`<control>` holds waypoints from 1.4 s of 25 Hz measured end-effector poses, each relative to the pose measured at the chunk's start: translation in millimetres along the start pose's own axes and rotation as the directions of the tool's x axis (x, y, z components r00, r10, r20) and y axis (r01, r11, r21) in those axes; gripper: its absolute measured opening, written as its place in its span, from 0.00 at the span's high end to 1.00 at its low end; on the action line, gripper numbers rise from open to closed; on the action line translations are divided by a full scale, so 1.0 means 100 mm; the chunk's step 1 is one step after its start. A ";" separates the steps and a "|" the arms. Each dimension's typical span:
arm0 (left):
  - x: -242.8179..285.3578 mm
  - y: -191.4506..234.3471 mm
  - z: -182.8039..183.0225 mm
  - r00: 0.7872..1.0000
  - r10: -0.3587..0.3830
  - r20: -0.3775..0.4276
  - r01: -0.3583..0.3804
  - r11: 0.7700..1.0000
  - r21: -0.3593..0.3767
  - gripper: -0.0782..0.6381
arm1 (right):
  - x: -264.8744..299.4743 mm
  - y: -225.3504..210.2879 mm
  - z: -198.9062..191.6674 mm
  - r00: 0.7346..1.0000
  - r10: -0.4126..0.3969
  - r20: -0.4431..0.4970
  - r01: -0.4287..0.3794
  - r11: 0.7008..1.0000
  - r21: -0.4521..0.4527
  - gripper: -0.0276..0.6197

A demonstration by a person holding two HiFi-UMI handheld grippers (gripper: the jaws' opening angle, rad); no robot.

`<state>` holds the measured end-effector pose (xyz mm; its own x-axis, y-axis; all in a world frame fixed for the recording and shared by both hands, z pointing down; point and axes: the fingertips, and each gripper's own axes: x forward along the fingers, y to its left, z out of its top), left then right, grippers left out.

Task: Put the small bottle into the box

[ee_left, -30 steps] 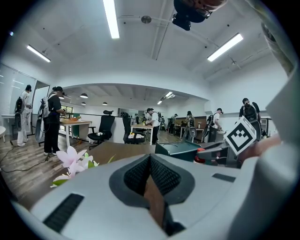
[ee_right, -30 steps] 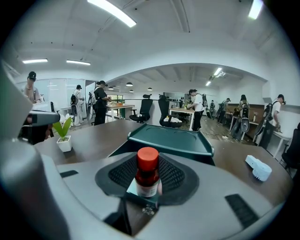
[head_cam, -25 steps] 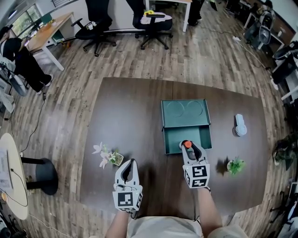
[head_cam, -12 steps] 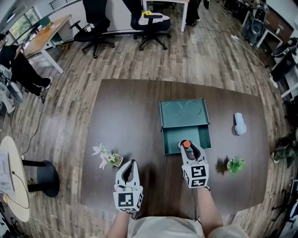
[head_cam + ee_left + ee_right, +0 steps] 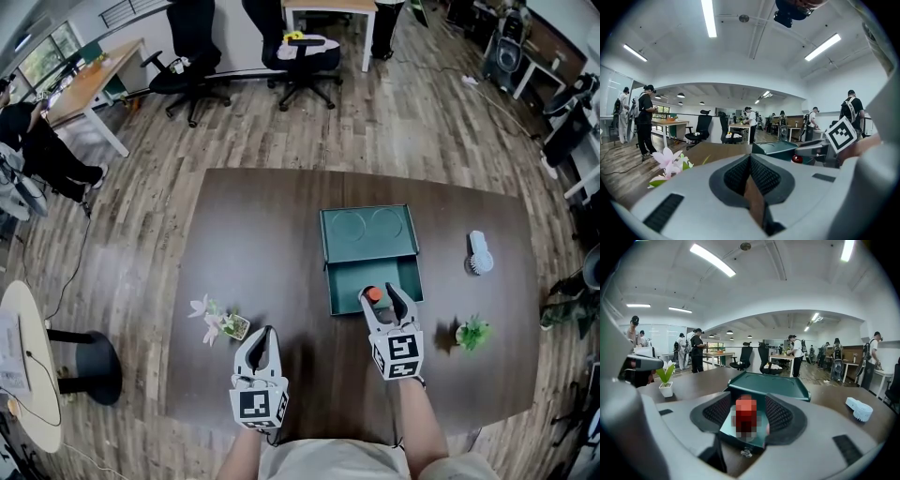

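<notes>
A dark brown table (image 5: 244,216) fills the middle of the head view, on a wood-plank floor (image 5: 422,103). At the table's centre sits a green box (image 5: 367,232). Its lid lies folded back toward 12 o'clock, and its open tray lies toward 6 o'clock.

The right gripper (image 5: 382,298) reaches in from 6 o'clock, its tips over the tray's near wall. Its jaws have just been opening and now stand spread. Its own view shows a gap between each pad and what stands between them.

The left gripper (image 5: 261,334) rests at about 7 o'clock from the box, well apart from it. It points toward 12 o'clock, its jaws pressed together with nothing between them.

A pot of pale pink flowers (image 5: 217,319) stands at 10 o'clock just beside the left gripper. A white brush (image 5: 480,253) lies at 3 o'clock from the box, apart from it. A small green plant (image 5: 472,334) in a white pot stands at 4 o'clock from the box, near the right gripper.

The small bottle (image 5: 373,294), red-capped, stands upright inside the box's tray, near its 6 o'clock wall. It sits between the right gripper's parted pads, which do not press on it.
</notes>
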<state>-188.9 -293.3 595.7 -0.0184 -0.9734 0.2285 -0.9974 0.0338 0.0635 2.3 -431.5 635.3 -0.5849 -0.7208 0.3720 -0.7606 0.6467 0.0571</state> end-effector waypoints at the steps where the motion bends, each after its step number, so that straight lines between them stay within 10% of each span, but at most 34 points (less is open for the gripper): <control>1: -0.01 0.00 0.01 1.000 -0.001 0.002 0.001 1.000 0.002 0.89 | -0.02 0.00 0.03 1.000 0.001 0.006 -0.001 1.000 -0.004 0.59; 19: -0.39 -0.39 0.53 0.989 -0.085 0.117 0.076 0.994 0.083 0.89 | -1.22 -0.20 0.61 0.976 -0.120 0.182 0.122 0.993 -0.001 0.60; 35: -0.92 -1.19 0.83 0.948 -0.232 0.219 0.202 0.967 0.153 0.89 | -3.06 -0.54 0.40 0.886 -0.360 0.292 0.352 0.933 0.081 0.59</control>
<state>-74.2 -226.9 486.2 0.1991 -0.9799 -0.0113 -0.9792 -0.1984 -0.0416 211.6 -255.7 481.6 -0.3270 -0.9442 0.0391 -0.9379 0.3294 0.1092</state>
